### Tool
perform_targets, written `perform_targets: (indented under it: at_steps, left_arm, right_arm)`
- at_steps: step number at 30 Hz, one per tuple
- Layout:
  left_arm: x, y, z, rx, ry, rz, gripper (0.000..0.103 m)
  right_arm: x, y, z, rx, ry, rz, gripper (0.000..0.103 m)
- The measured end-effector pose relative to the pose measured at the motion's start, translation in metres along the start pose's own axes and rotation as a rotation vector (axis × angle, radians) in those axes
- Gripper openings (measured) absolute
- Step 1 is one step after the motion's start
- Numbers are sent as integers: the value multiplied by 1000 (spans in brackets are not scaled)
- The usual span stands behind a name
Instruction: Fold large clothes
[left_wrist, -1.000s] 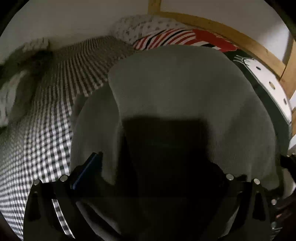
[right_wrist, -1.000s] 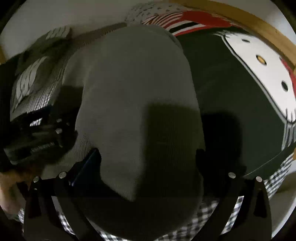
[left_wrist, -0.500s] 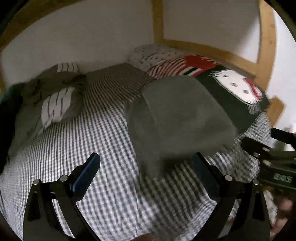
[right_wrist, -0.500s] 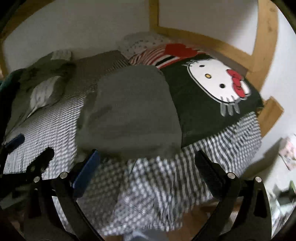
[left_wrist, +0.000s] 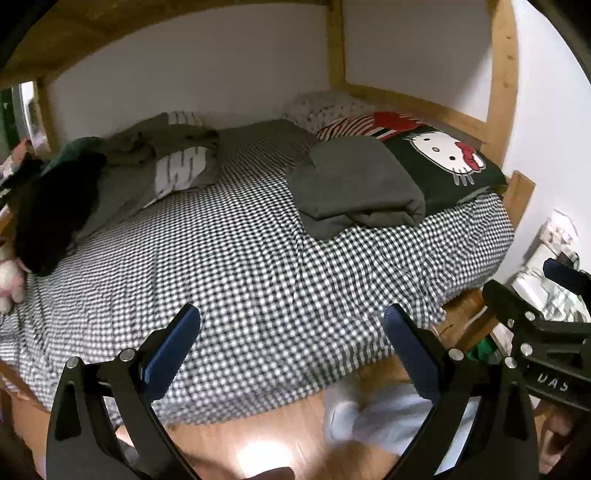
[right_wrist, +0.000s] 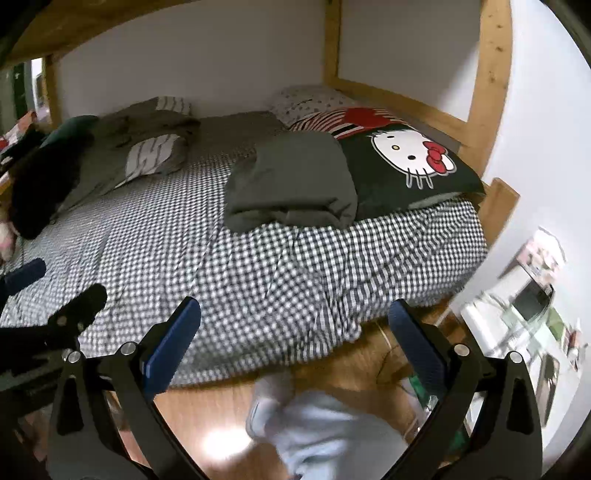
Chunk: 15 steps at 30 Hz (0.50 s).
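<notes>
Folded grey garment lies on the checked bedsheet, its far edge touching the black cat-print pillow. Near edge bulges, layers uneven. Left gripper and right gripper both hang off the bed's near side, jaws apart, empty. Risk: the loose bottom layers could slump open if the sheet is tugged. Unfolded clothes pile sits well apart.

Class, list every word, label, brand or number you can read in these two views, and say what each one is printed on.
"DAS": white letters on the black body of the right tool, possibly cut off.
Large white letters on the crumpled grey garment: too folded to read.
Papers on the wall: too blurred to read.
</notes>
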<state>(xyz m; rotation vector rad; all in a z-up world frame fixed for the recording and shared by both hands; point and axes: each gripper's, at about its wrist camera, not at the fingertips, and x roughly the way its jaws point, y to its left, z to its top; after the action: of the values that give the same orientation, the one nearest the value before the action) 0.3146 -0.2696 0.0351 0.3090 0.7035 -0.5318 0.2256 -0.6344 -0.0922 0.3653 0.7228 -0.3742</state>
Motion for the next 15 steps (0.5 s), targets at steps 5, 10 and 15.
perform_targets:
  at_steps: [5, 10, 15]
  left_arm:
    - [-49, 2, -35, 8, -11, 27, 98]
    - [-76, 5, -55, 17, -19, 46, 98]
    - [-89, -4, -67, 27, -36, 54, 98]
  right_arm:
    - [-50, -1, -32, -12, -22, -12, 100]
    - [-83, 0, -54, -31, -32, -10, 100]
    - [-104, -4, -70, -38, -63, -6, 100]
